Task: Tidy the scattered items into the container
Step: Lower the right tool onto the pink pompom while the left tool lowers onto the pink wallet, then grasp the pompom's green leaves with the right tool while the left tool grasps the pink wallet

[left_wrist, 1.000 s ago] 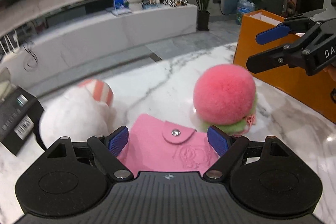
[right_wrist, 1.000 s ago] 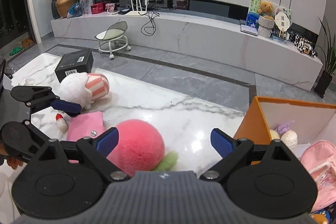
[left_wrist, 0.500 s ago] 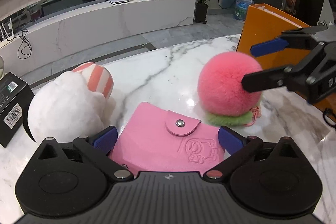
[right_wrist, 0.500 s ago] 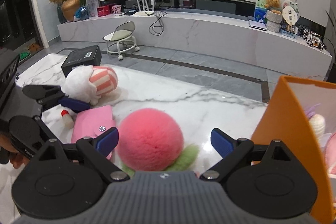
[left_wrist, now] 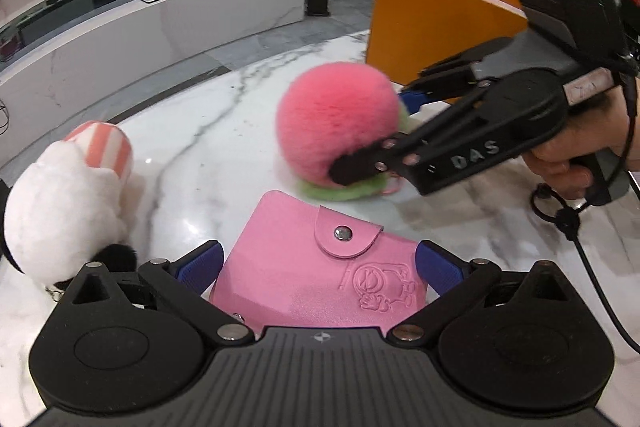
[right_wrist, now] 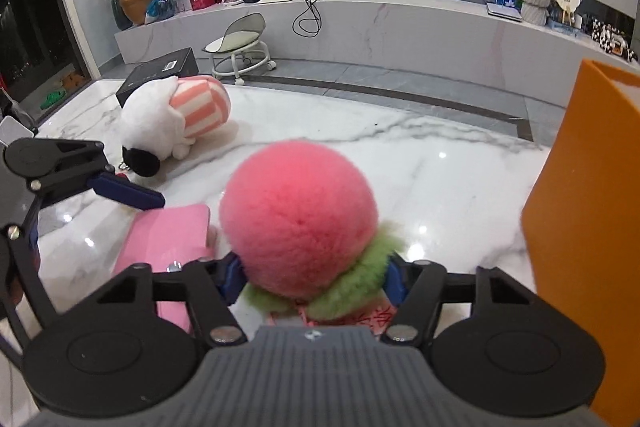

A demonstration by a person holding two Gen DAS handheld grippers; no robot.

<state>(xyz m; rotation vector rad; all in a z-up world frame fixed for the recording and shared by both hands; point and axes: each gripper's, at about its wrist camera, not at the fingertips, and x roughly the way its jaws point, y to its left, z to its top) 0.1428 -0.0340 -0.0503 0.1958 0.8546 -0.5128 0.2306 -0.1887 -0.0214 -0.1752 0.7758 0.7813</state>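
While the marble table (left_wrist: pixel 224 131) is pretty cluttered, going left to right it reads easily enough. Far left there's a black box (right_wrist: pixel 160 73) at the table edge, and just in front of it a white plush toy (left_wrist: pixel 60 203) with a pink-and-white striped cap lying on its side.

Next comes the left gripper (left_wrist: pixel 318 269), spread as wide as it goes, with a flat pink wallet (left_wrist: pixel 316 267) lying on the marble between its blue pads. The pads sit just beside the wallet's edges but I can't see them pressing it, so nothing is gripped there.

Right of the wallet sits the fluffy pink peach plush (right_wrist: pixel 298 215) with its green leafy base. The right gripper (right_wrist: pixel 314 273) is around its lower half, jaws closing in, blue pads pushed into the fur on both sides. It's resting on the table as far as I can tell. A hand (left_wrist: pixel 580 151) holds that gripper's handle.

Far right stands the orange container (right_wrist: pixel 588 219), upright, near the peach but not touching it.
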